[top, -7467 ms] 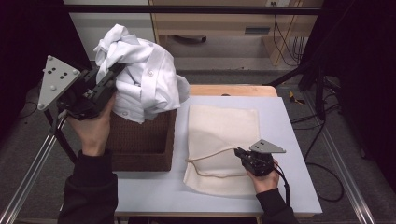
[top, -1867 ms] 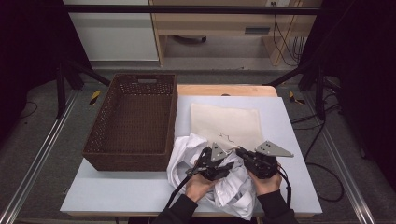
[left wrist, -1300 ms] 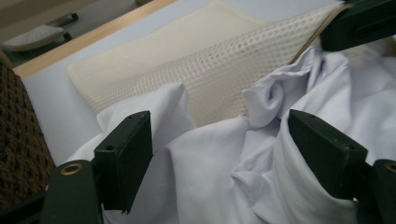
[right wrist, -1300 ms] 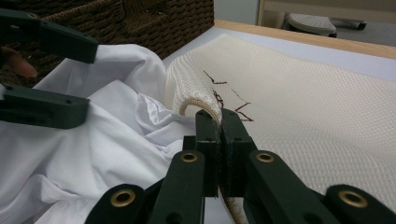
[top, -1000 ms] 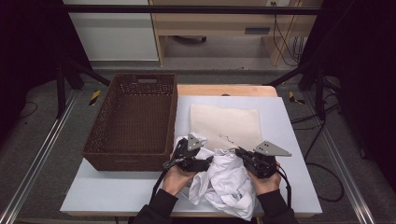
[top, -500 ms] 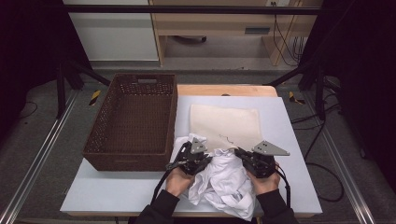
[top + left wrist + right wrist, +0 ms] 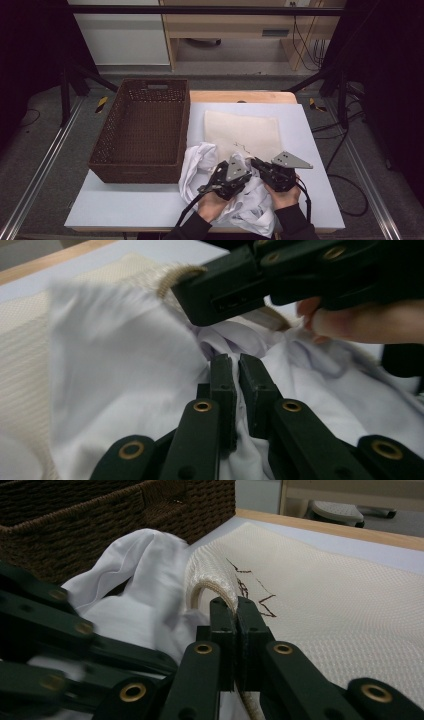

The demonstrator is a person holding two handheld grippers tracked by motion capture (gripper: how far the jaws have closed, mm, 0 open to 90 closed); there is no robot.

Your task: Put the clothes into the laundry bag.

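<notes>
Right gripper is clamped on the bag rim, holding the mouth up; left gripper has just closed, pinching a fold of the shirt, which is bunched at the table's near edge, just beside that mouth. The mouth is right ahead of the left jaws, bag's long axis running away from the person. Count: one shirt, one bag, one basket, two grippers.

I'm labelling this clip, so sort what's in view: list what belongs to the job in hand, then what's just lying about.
In the job:
- white garment, pinched by the left gripper, whose jaws have just closed on it
- cream mesh bag, its rim clamped by the right gripper

Lying about:
- wicker basket
- cables on the floor
</notes>
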